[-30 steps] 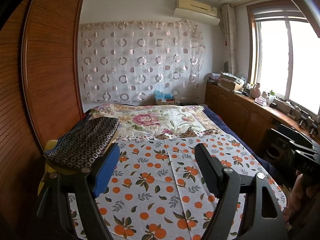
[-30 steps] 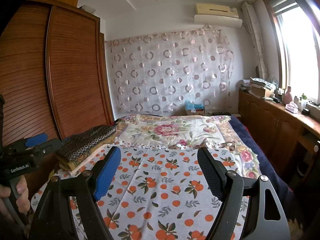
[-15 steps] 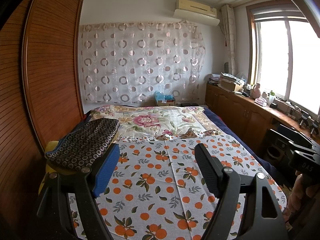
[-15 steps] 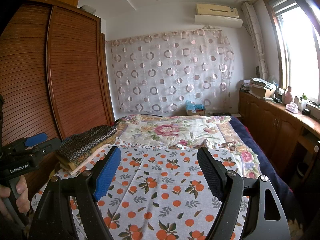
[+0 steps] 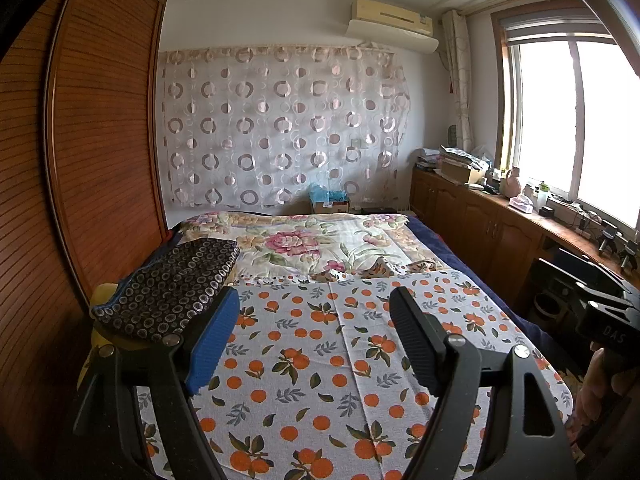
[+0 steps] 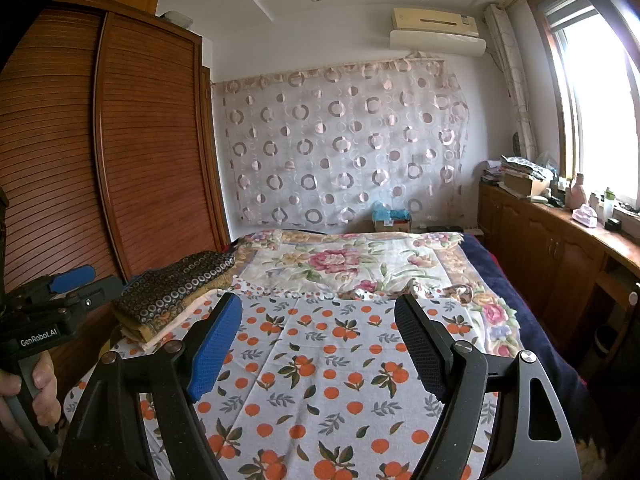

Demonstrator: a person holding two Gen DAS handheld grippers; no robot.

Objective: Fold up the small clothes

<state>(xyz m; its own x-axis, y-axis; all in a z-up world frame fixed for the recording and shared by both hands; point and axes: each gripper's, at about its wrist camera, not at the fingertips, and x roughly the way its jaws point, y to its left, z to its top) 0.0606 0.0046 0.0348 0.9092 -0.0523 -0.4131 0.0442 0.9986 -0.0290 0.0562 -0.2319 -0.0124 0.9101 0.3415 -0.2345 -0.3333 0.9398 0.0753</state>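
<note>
A white cloth with an orange-fruit print [image 5: 320,360] [image 6: 332,360] lies spread flat over the near half of the bed. A folded stack topped by a dark cloth with ring pattern [image 5: 172,288] [image 6: 176,284] rests at the bed's left edge. My left gripper [image 5: 314,308] hovers open above the orange cloth, nothing between its fingers. My right gripper [image 6: 318,312] also hangs open above that cloth, empty. The left gripper's body [image 6: 52,312] shows in a hand at the right wrist view's left edge.
A floral bedspread [image 5: 312,240] covers the far half of the bed. A wooden wardrobe [image 5: 92,140] stands tight along the left. A low wooden cabinet [image 5: 480,224] with clutter runs under the window on the right. A patterned curtain [image 5: 280,128] hangs on the far wall.
</note>
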